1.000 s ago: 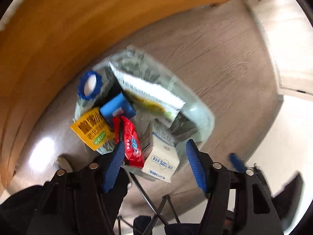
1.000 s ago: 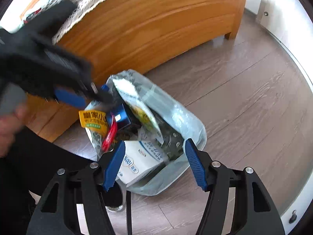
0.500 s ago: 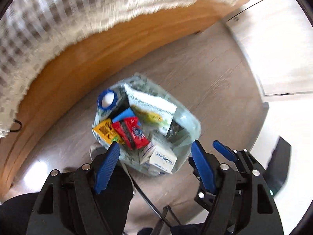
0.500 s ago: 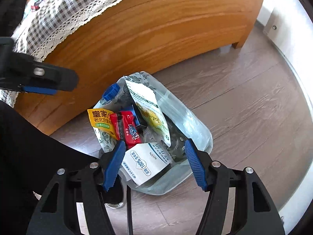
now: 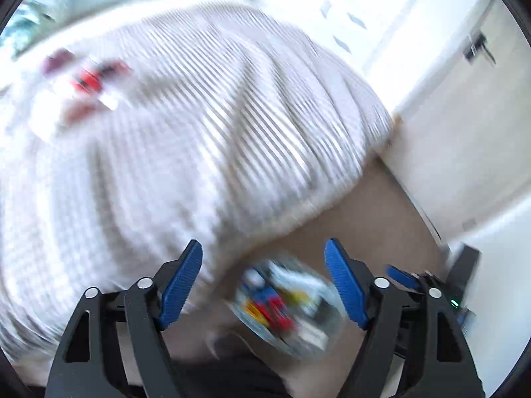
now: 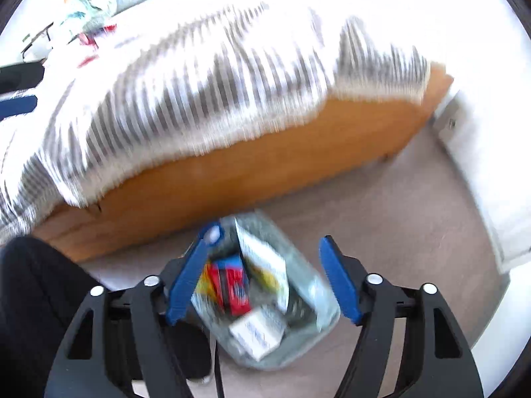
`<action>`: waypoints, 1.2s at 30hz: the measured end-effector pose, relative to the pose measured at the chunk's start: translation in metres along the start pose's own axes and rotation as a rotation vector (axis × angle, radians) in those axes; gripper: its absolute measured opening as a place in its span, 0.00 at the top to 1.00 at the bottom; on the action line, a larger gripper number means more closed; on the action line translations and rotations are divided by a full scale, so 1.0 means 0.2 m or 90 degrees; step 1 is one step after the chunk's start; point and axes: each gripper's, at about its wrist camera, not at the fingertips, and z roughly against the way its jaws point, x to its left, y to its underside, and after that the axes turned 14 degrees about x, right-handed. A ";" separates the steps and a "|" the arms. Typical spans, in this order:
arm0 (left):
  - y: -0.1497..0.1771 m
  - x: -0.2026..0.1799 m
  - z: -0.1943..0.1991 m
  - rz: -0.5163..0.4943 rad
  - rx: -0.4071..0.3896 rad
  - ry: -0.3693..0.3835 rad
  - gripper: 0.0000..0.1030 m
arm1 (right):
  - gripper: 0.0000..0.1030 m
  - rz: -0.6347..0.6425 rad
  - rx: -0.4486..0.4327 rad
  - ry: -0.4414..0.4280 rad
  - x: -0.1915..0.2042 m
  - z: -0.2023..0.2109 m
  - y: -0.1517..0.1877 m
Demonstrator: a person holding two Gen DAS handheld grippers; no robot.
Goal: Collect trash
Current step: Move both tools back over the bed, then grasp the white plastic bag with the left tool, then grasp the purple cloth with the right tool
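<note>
A: Looking at the trash bag (image 6: 265, 292) first: it sits on the wood floor (image 6: 398, 232) just beside the bed frame (image 6: 232, 179), mouth up, stuffed with cartons and wrappers. A second ago it filled both wrist views; now it is small and low in each, so both hands have lifted away from it.

B: And the grippers?

A: The left gripper (image 5: 264, 285) has its jaws opening, with nothing between the blue pads; the bag only shows far below through the gap. The right gripper (image 6: 262, 282) is the same: jaws opening, nothing held, the bag beneath it on the floor.

B: So the last drop is done?

A: I judge so. Nothing hangs from either tool, and the red wrapper that stood by the left pads earlier now lies inside the bag.

B: What comes into view instead?

A: The checked bedspread (image 5: 199, 132), badly blurred. In the left view there is a red wrapper-like scrap (image 5: 87, 81) lying on it, near a pale blue-green bundle (image 6: 89, 10) at the head end. Probably the next piece to collect, though the blur leaves me unsure what it is.
</note>
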 end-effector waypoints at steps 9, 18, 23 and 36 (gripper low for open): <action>-0.29 0.92 0.22 0.228 -0.100 -0.042 0.25 | 0.34 0.042 -0.109 -0.057 0.26 0.28 -0.32; -0.63 1.38 -0.04 0.242 -0.087 -0.103 0.27 | 0.34 0.107 -0.120 -0.155 0.73 0.28 -0.65; -0.66 1.45 -0.19 0.248 -0.026 -0.073 0.72 | 0.34 0.136 -0.118 -0.192 0.92 0.25 -0.81; -0.32 1.81 0.44 0.327 -0.224 -0.056 0.91 | 0.34 0.224 -0.150 -0.215 1.42 0.27 -1.26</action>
